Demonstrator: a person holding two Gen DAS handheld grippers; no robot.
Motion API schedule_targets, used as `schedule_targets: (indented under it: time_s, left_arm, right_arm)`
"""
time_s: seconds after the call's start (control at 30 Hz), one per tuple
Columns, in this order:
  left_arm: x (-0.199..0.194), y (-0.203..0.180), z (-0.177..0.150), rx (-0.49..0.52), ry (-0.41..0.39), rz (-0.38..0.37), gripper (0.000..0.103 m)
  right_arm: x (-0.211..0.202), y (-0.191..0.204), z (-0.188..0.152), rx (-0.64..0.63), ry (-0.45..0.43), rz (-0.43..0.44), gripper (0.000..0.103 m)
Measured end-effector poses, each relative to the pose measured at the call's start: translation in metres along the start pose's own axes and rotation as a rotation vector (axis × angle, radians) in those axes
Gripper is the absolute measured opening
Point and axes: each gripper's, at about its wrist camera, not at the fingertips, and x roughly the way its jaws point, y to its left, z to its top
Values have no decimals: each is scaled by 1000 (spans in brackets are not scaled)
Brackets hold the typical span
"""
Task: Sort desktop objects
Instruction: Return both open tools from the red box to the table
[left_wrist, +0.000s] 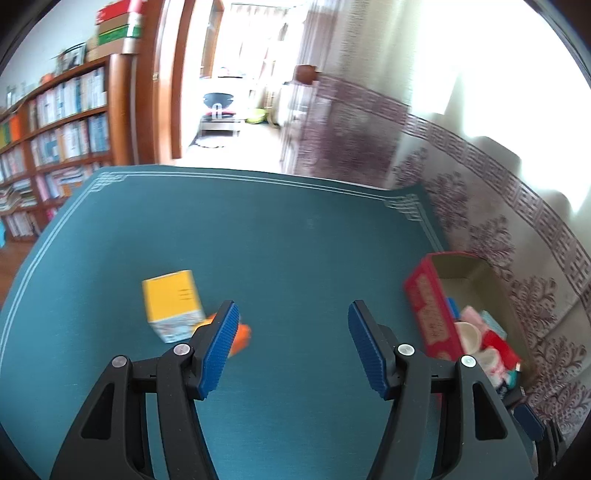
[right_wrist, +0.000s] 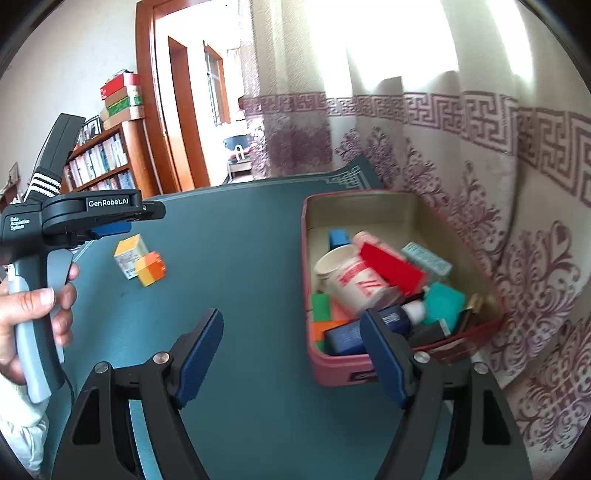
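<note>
Left claw (left_wrist: 291, 325): we see it wide apart, holding nothing, above the desk (left_wrist: 280, 236).
Right claw (right_wrist: 291, 332): we see it wide too, holding nothing, its right finger in front of the red box's near wall.
Yellow box (left_wrist: 173, 308): on the desk, left of the left claw, touching an orange block (right_wrist: 150, 268).
Red box (right_wrist: 308, 280): at the desk's right edge beside the curtain (right_wrist: 480, 155), full of sorted items, among them a white cup (right_wrist: 351, 280).
Hand (right_wrist: 33, 314): we see it gripping the left claw's handle.
</note>
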Motion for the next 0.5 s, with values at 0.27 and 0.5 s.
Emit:
schedule_targets:
  time_s: [0.27,0.5]
  left_arm:
    - [2,28,-6,-20,5,49,65]
    - [5,39,-8,-33,11,48,65]
  right_arm:
    - [12,17,-4,14,48,30,80]
    - [19,31,-6,-3,77,37,81]
